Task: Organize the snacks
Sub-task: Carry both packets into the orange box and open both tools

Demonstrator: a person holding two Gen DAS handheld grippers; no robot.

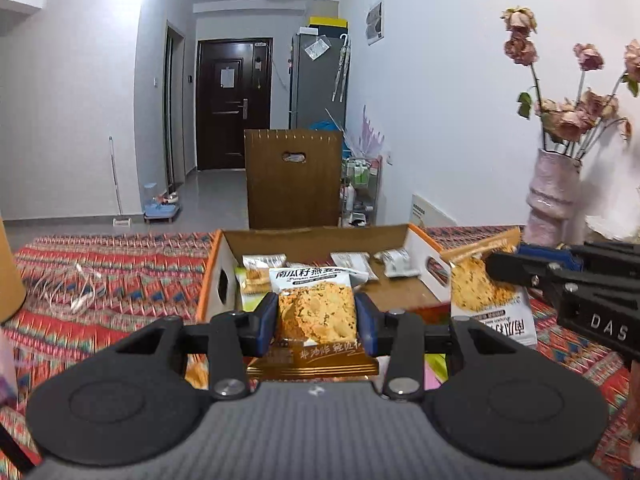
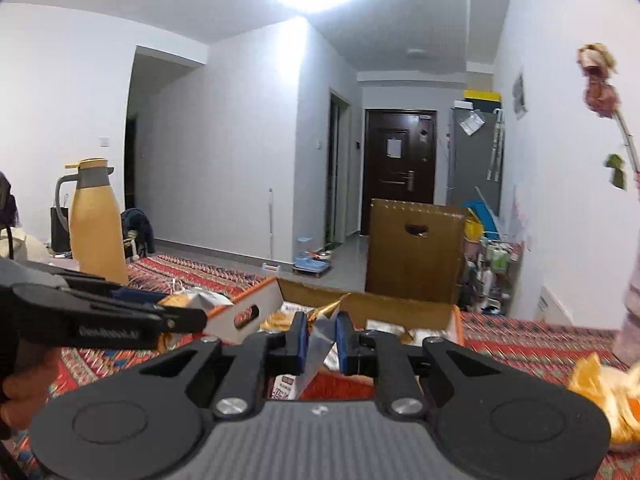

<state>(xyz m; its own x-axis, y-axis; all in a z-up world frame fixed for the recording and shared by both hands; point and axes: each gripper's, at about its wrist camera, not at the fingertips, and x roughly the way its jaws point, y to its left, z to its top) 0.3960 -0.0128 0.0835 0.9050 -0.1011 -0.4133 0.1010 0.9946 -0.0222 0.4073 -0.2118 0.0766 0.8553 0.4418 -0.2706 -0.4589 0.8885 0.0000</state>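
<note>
While left gripper (image 1: 316,322) clamps cookie packet (image 1: 316,312), right gripper (image 2: 322,338) pinches seemingly similar packet (image 2: 320,336), above box (image 1: 320,236)

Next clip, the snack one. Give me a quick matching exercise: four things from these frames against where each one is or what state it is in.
Things:
1. left tongs
2. right tongs
3. pale pink ceramic vase
4. open cardboard box with orange rim

Places or states:
A. holds dried roses, at the table's right end
B. shut on a biscuit packet gripped by its sides
C. on the patterned cloth, silver packets inside
D. shut on a packet gripped by its thin edge

Pairs: 1-B, 2-D, 3-A, 4-C
</note>
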